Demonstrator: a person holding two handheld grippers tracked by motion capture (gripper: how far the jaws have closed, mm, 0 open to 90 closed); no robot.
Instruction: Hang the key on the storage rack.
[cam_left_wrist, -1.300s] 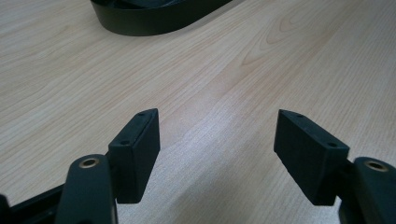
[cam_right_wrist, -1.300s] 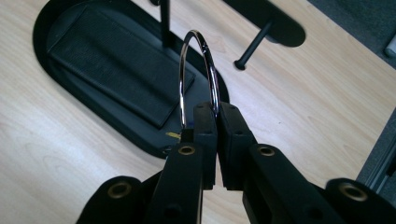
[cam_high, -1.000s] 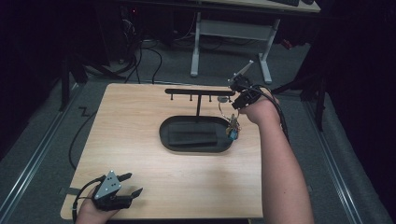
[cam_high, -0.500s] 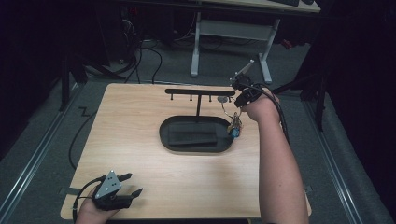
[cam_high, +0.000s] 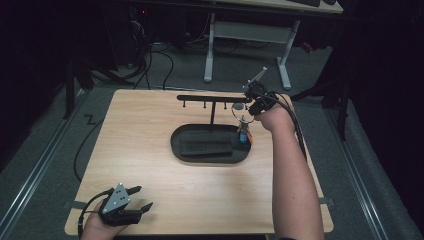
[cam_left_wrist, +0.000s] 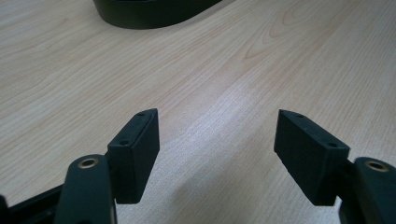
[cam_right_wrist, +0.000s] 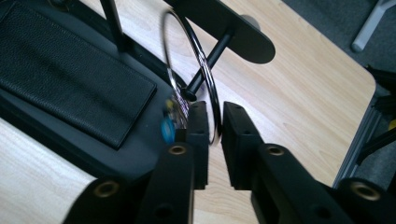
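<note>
On the pale wooden table (cam_high: 150, 150), you have an oval black tray (cam_high: 182, 150) near the far edge, with a dark rectangular pad (cam_high: 205, 147) lying in it. From the tray rises a black hook rack (cam_high: 210, 98), its bar level above the tray. Your left gripper (cam_left_wrist: 217, 140) rests at the near left corner, well apart from the tray, jaws spread wide with nothing between them. Your right gripper (cam_right_wrist: 215, 122) is at the rack's right end; its jaws have just been opening slightly and stand narrow, with the key ring (cam_right_wrist: 205, 70) between them, looped around a peg. Small keys (cam_high: 243, 135) dangle below over the tray.
</note>
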